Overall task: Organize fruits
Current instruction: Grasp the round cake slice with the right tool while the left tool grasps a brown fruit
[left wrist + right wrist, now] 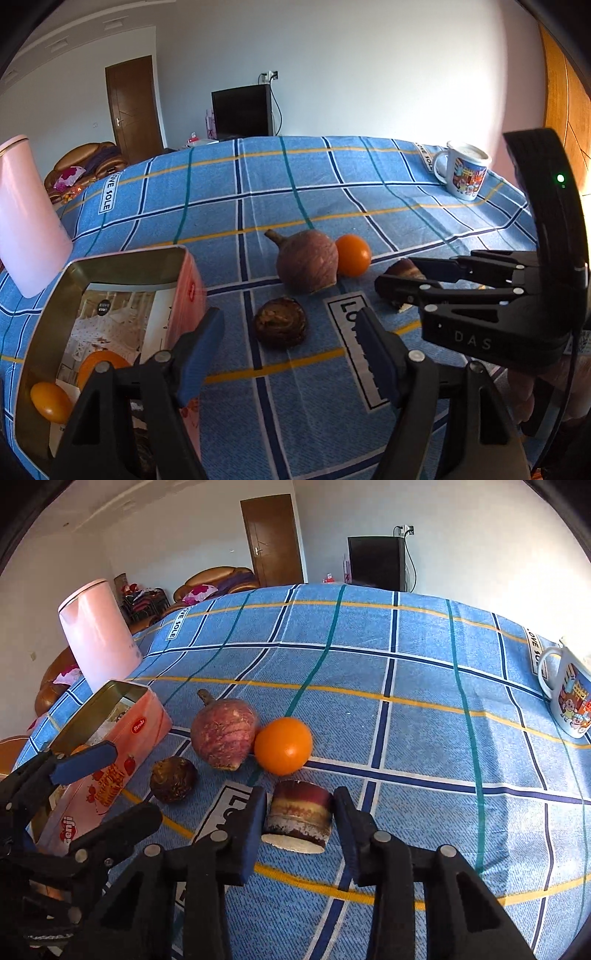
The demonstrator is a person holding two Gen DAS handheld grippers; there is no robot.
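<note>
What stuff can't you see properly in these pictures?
- Tin, left wrist view: the left gripper covers part of its inside, so its fruit can't be counted.
- Mug, right wrist view: cut off by the picture's edge.
- Cut chunk, left wrist view: mostly behind the right gripper.

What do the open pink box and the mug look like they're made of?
The box looks like thin metal: a shiny gold inside, rolled rim, and printed pink outside. Two oranges lie in it. The mug looks like glazed ceramic: glossy white, thick handle, with a bright cartoon print. It could be another glossy material.
</note>
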